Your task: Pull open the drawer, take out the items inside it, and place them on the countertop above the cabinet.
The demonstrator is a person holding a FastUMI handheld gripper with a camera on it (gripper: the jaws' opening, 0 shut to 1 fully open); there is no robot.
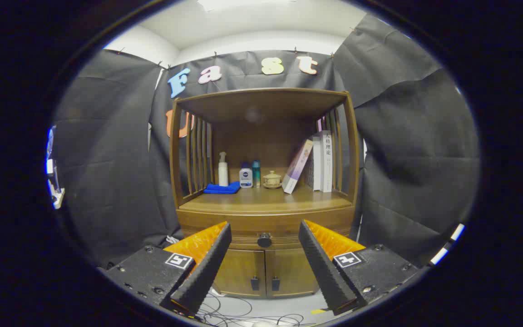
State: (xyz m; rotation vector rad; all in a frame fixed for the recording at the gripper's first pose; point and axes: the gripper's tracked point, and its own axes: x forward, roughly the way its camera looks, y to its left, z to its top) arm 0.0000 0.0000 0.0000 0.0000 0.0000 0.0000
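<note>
Black cloth hangs all around the booth, and a brown wooden cabinet [263, 195] stands in the middle of it, right ahead of you. Your claw [264, 229] is wide apart and holds nothing. Its two fingers [209, 259] touch nothing; they point at the cabinet, well short of it.

Look between the fingers and you see the drawer [263, 229] below the tabletop [266, 202]. It is shut. Its round dark knob [264, 240] sits just about midway between your fingertips, farther ahead. Under the drawer are two small doors [266, 272] with dark handles.

On the tabletop, from your left, lie a folded blue cloth [223, 188], a white spray bottle [223, 169], a small white bottle [245, 176], a teal bottle [256, 173] and a little lidded cup [272, 179]. Books [323, 161] stand at the right side, and one book [298, 166] leans against them. The front part of the tabletop is bare.

Slatted wooden sides and a wooden roof close in the space above the tabletop, but the front is open. Loose cables [243, 313] lie on the pale floor below your claw.
</note>
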